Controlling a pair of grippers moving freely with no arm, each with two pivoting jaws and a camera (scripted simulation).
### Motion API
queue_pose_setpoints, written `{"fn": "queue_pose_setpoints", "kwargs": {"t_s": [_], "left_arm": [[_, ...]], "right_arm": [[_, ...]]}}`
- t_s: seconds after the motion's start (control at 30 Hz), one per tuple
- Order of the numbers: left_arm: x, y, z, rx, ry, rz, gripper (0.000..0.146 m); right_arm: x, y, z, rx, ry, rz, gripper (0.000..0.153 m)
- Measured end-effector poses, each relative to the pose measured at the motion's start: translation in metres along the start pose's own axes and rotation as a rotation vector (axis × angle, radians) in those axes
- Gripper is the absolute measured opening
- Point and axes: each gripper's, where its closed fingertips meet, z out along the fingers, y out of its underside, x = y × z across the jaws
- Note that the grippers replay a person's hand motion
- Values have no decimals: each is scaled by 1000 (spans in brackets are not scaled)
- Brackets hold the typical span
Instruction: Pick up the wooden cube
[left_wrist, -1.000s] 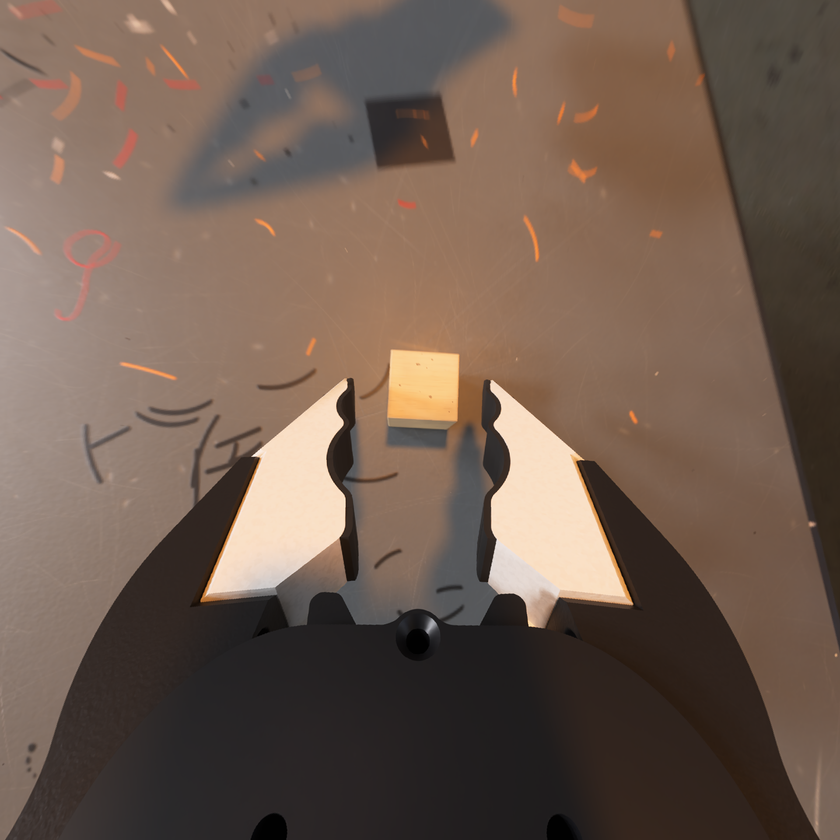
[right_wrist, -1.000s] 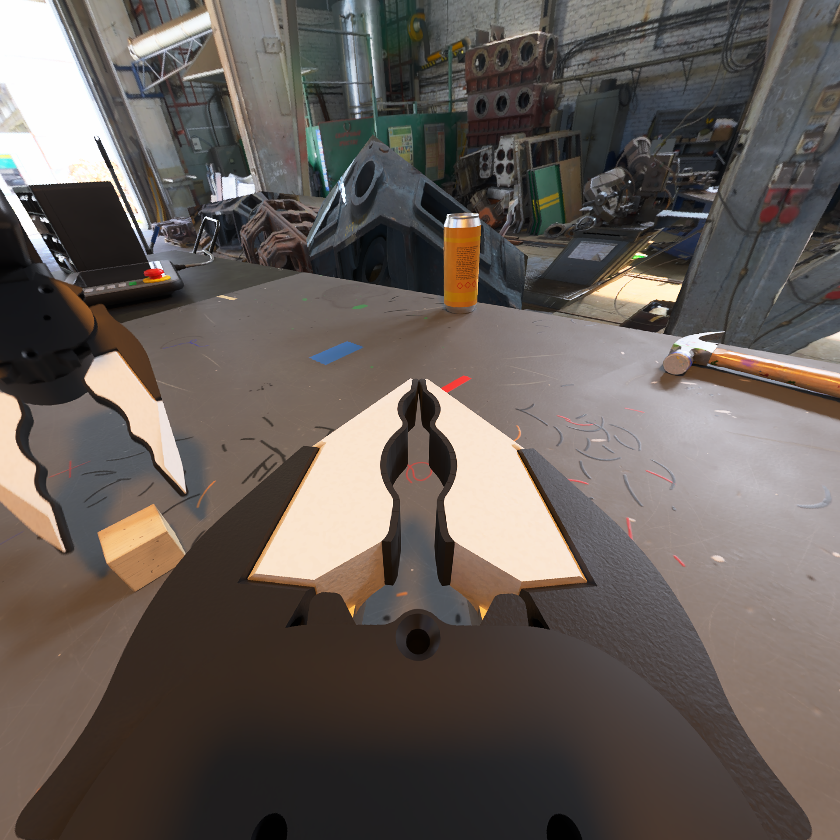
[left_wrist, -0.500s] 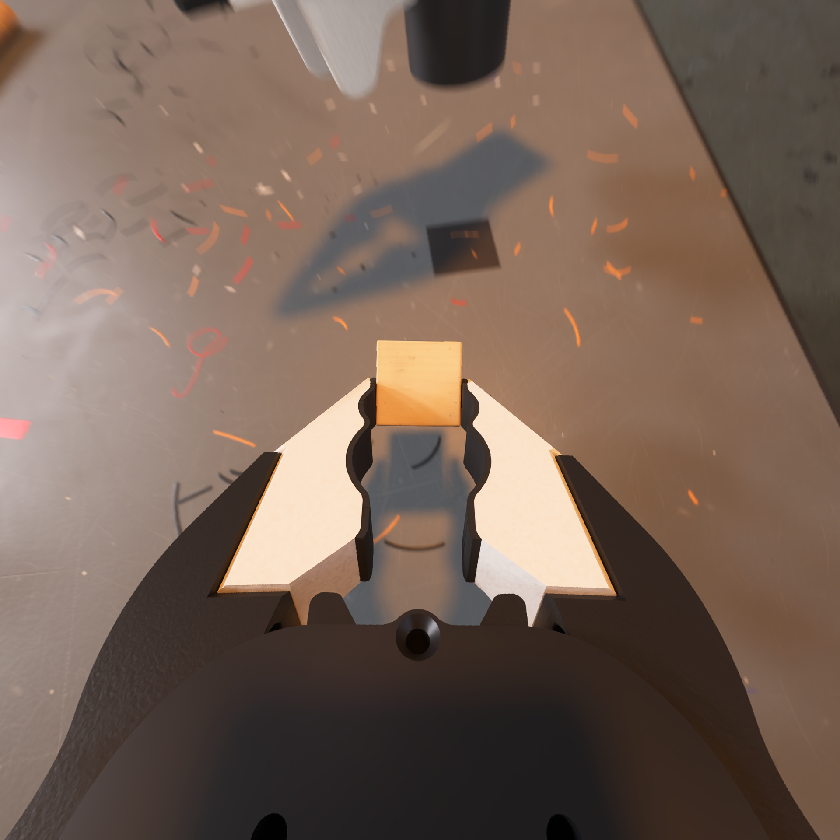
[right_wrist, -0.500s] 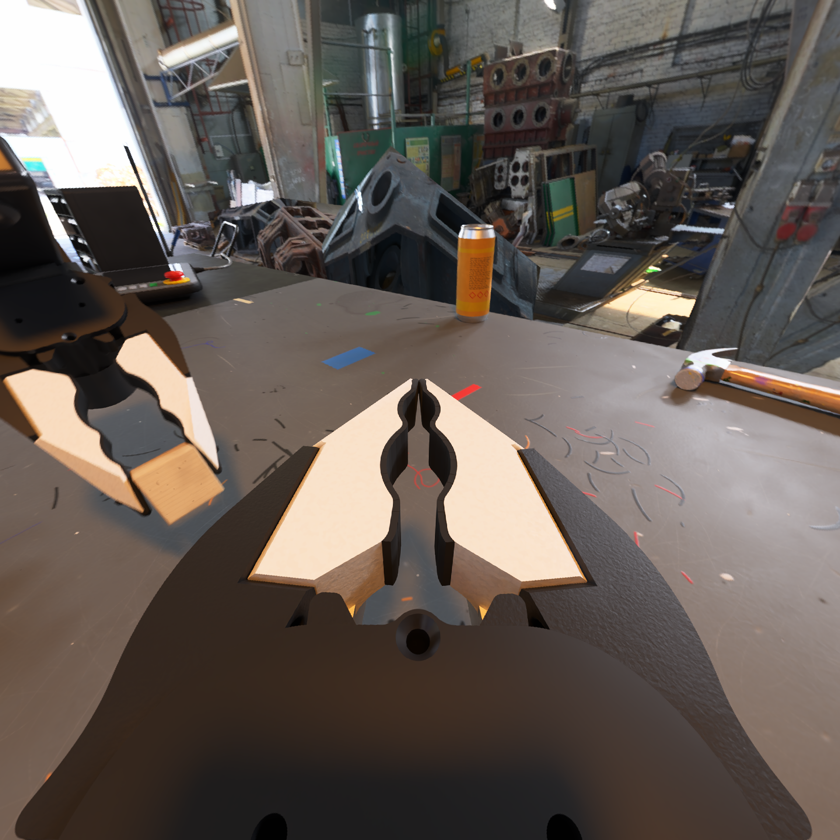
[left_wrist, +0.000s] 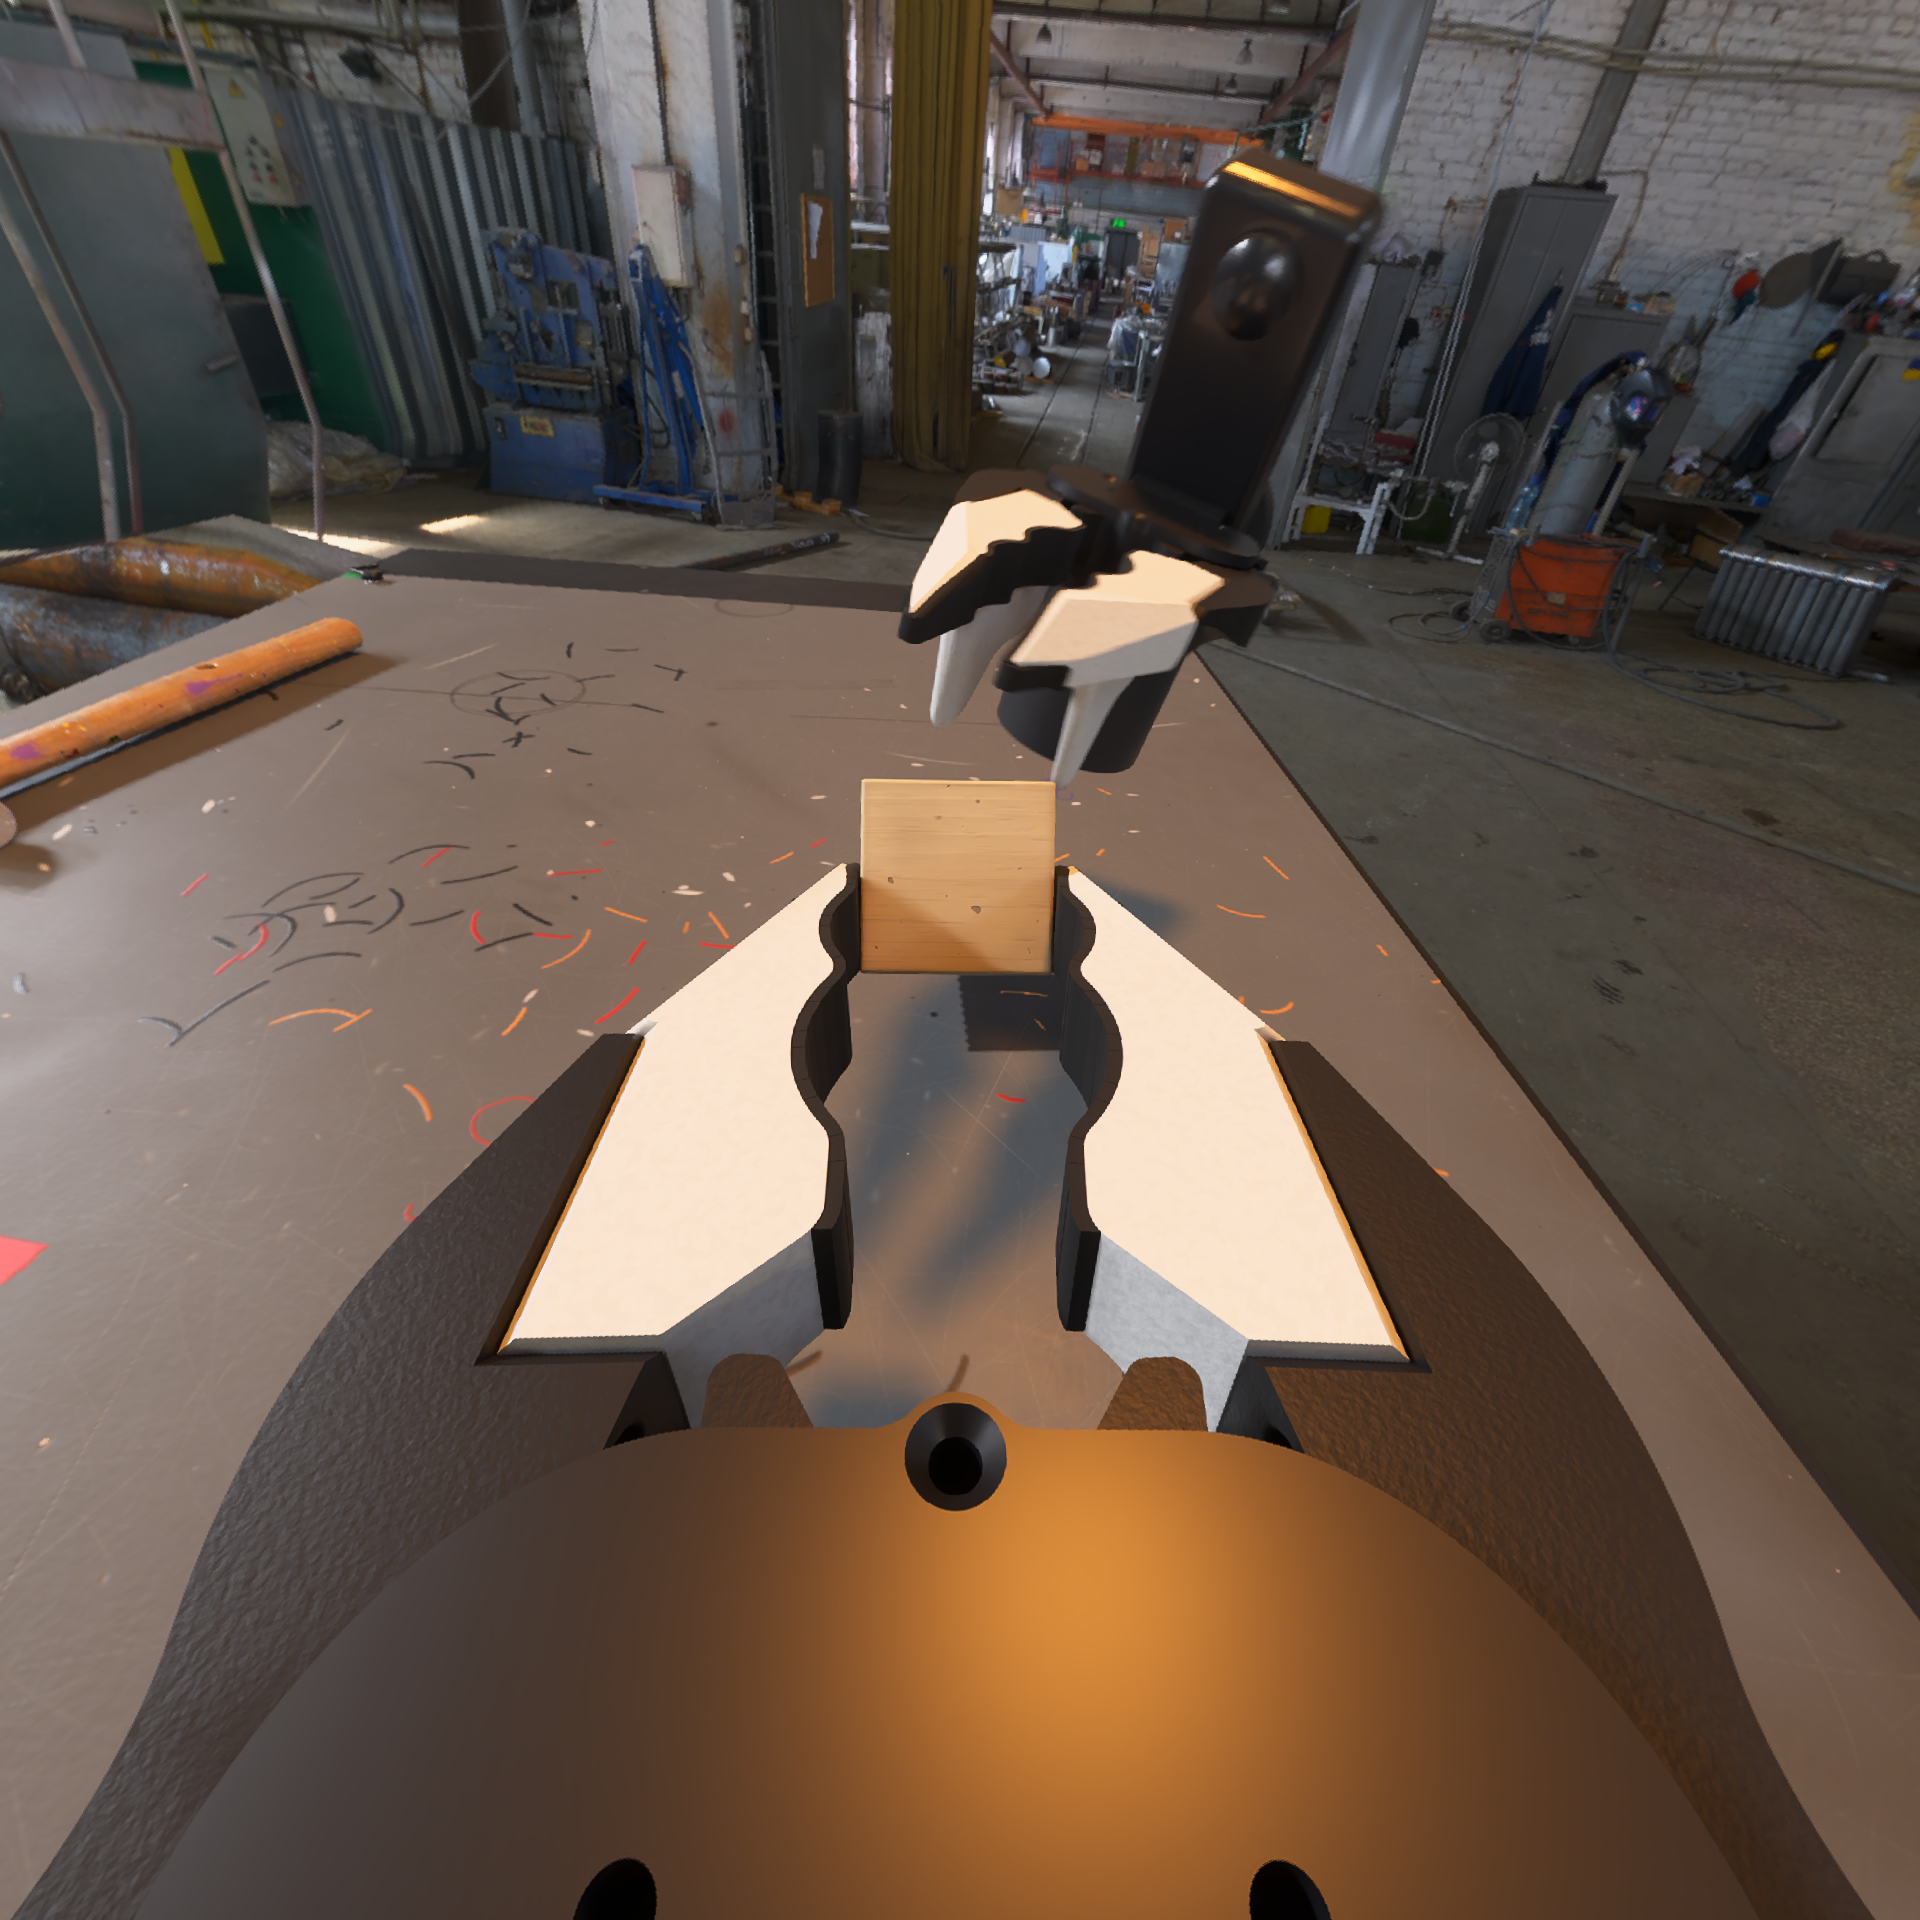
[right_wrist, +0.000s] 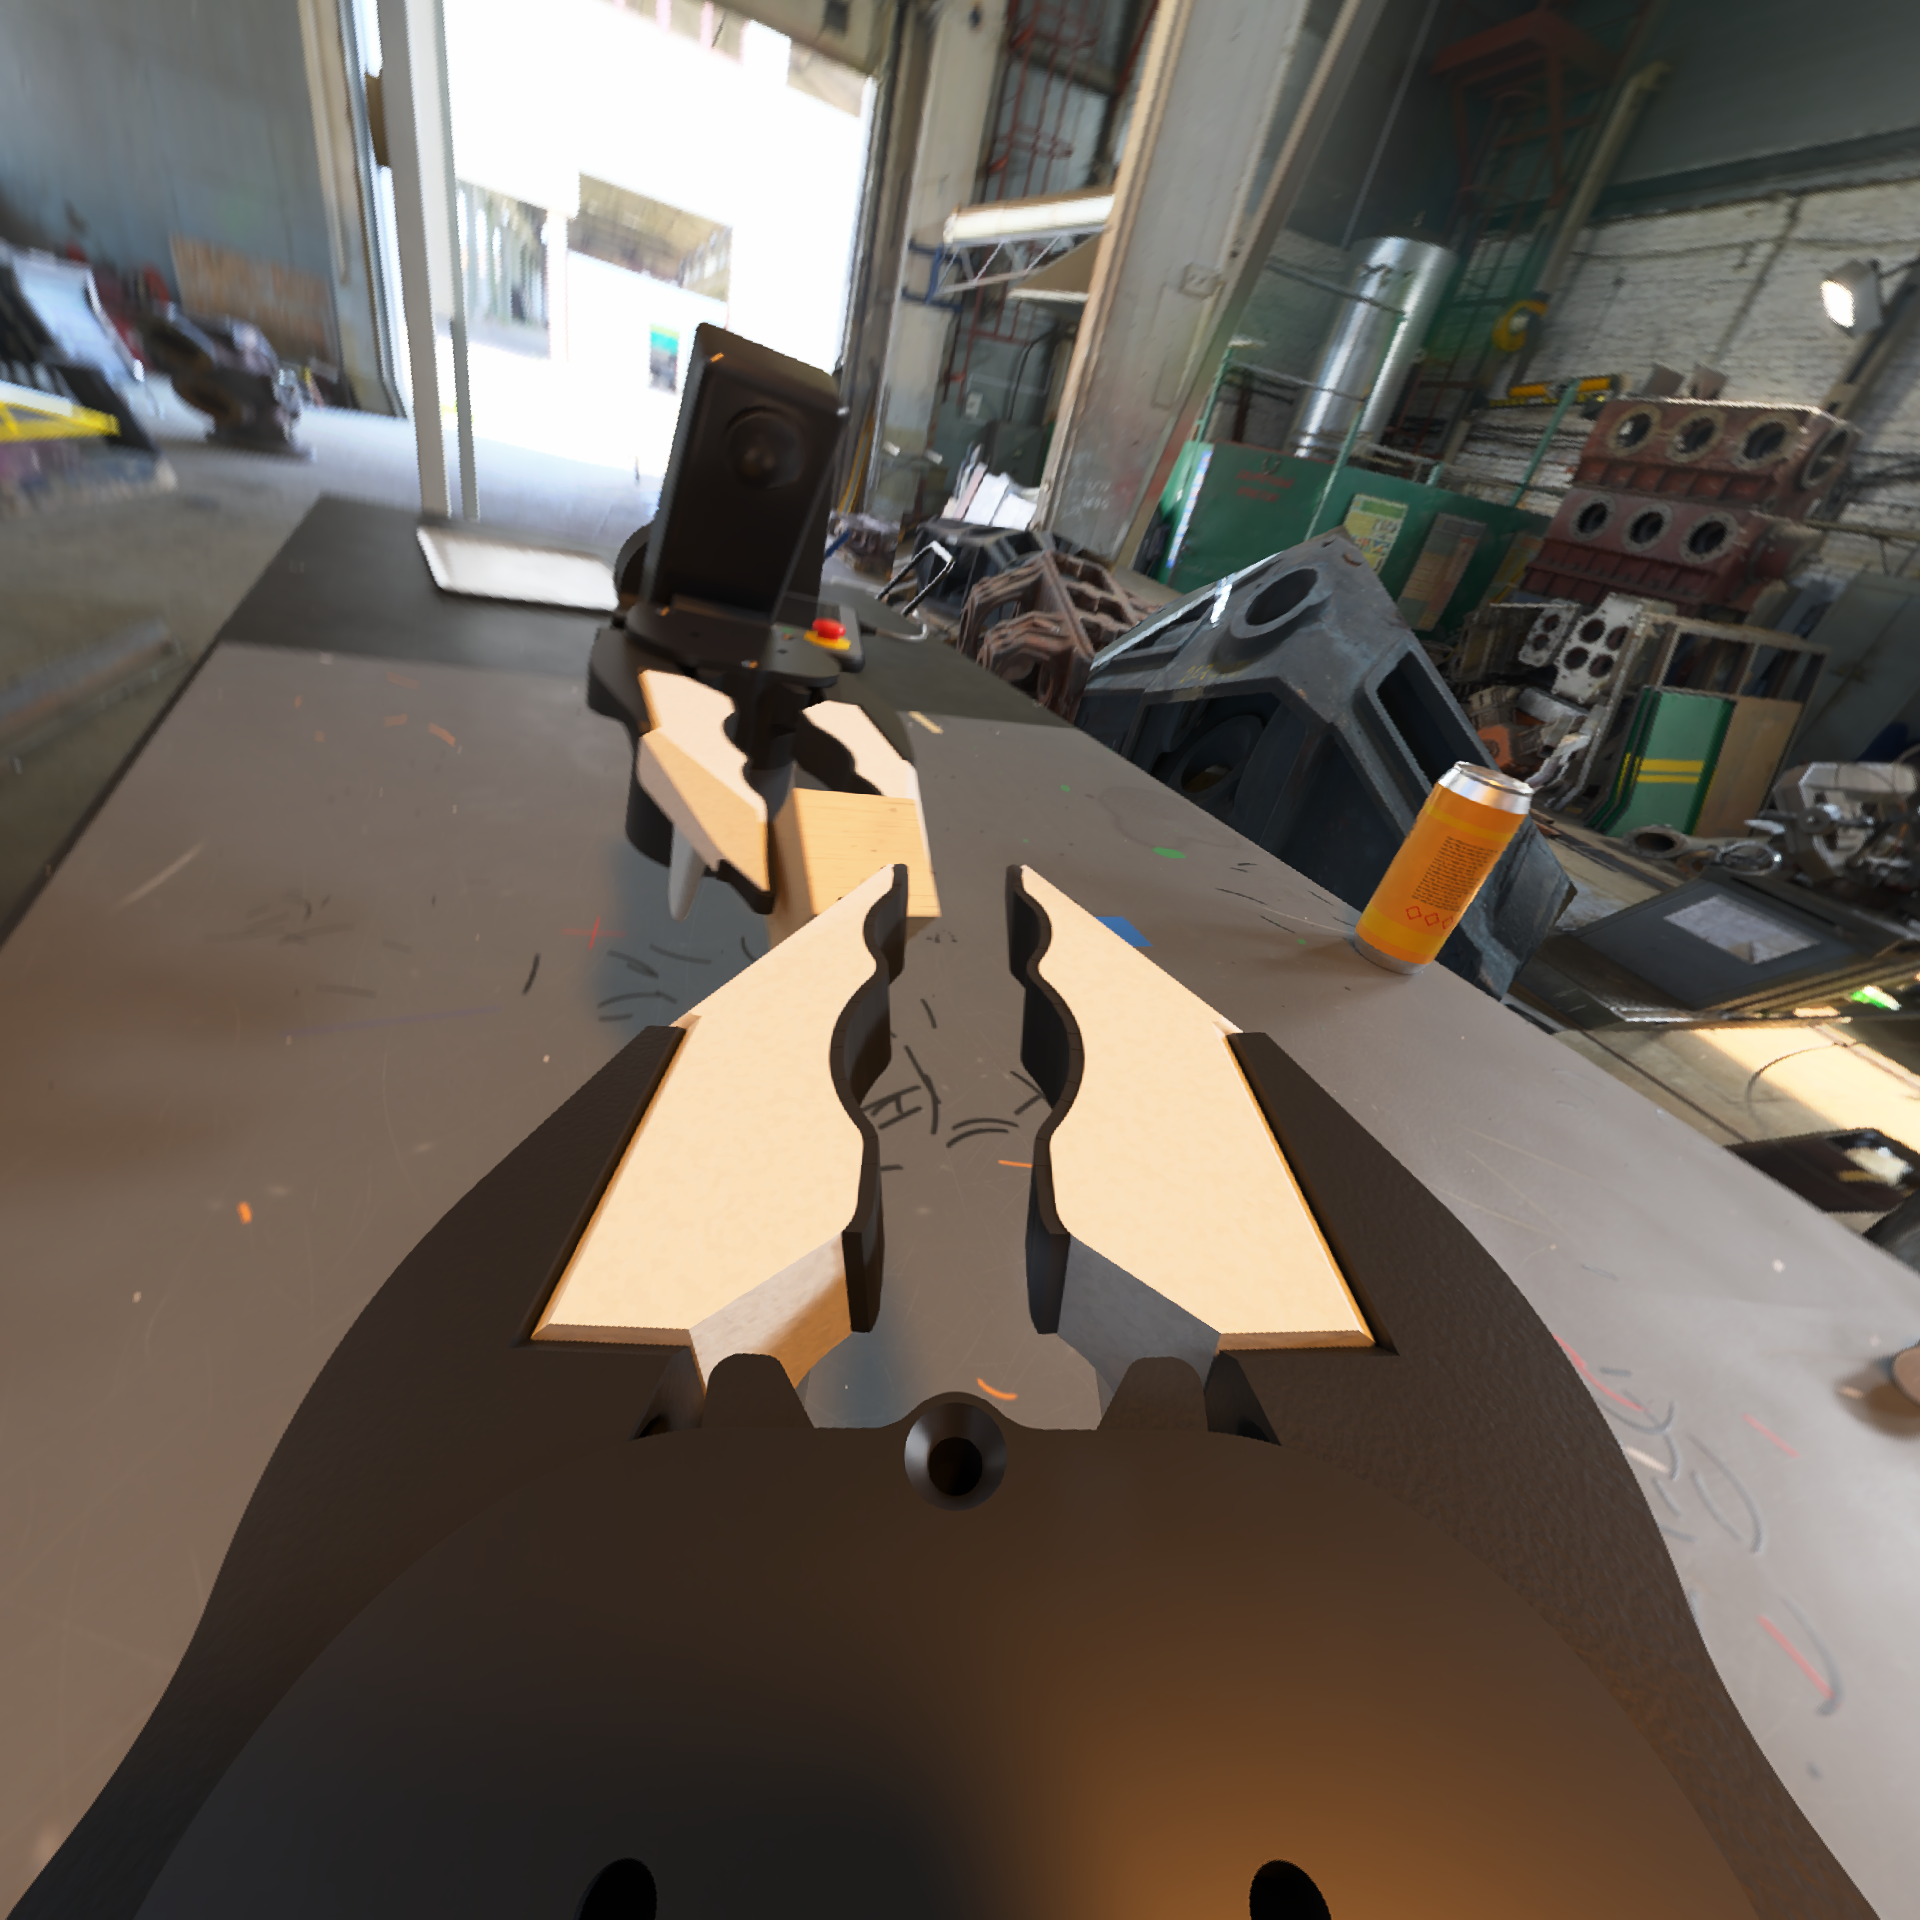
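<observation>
The wooden cube (left_wrist: 956, 878) is clamped between the tips of my left gripper (left_wrist: 956, 925). It hangs above the grey worktable (left_wrist: 312, 1091), and its shadow falls on the table below it. My right gripper (right_wrist: 956, 878) is open and empty, and points at the cube from close by. In the left wrist view the right gripper (left_wrist: 1006, 738) hovers just beyond the cube, tips down. In the right wrist view the left gripper (right_wrist: 774, 831) holds the cube (right_wrist: 857, 847) just past my left fingertip.
A hammer's wooden handle (left_wrist: 177, 696) lies at the table's left. An orange can (right_wrist: 1439, 868) stands near the table's right edge. A control box with a red button (right_wrist: 828, 629) sits behind the left gripper. The table drops off to the floor on the right (left_wrist: 1558, 935).
My left gripper shut on the cube, lifted it off the table and tilted up to level. My right gripper opened and swung left to face the cube.
</observation>
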Motion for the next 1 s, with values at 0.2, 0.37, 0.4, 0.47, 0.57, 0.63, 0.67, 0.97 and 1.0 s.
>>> {"fn": "queue_pose_setpoints", "kwargs": {"t_s": [0.2,0.37,0.4,0.47,0.57,0.63,0.67,0.97,1.0], "left_arm": [[-7,19,10,-142,-82,53,36],[-17,38,20,-326,-224,177,36],[-18,41,21,-353,-247,204,36],[-22,45,24,-400,-291,249,36],[-29,49,25,-463,-378,328,36],[-34,51,25,-501,-440,384,36],[-36,51,25,-523,-468,413,36],[-57,47,22,-636,-765,610,36],[-59,47,22,-647,-793,618,36]], "right_arm": [[-24,3,10,-120,-52,-105,35],[-24,14,19,-235,1,-82,35],[-23,18,20,-261,13,-64,35],[-20,27,24,-312,45,-30,36],[-15,40,28,-377,100,13,37],[-11,47,29,-416,147,33,38],[-9,50,30,-432,173,46,38],[3,64,28,-525,352,118,35],[4,65,28,-525,361,124,35]]}}
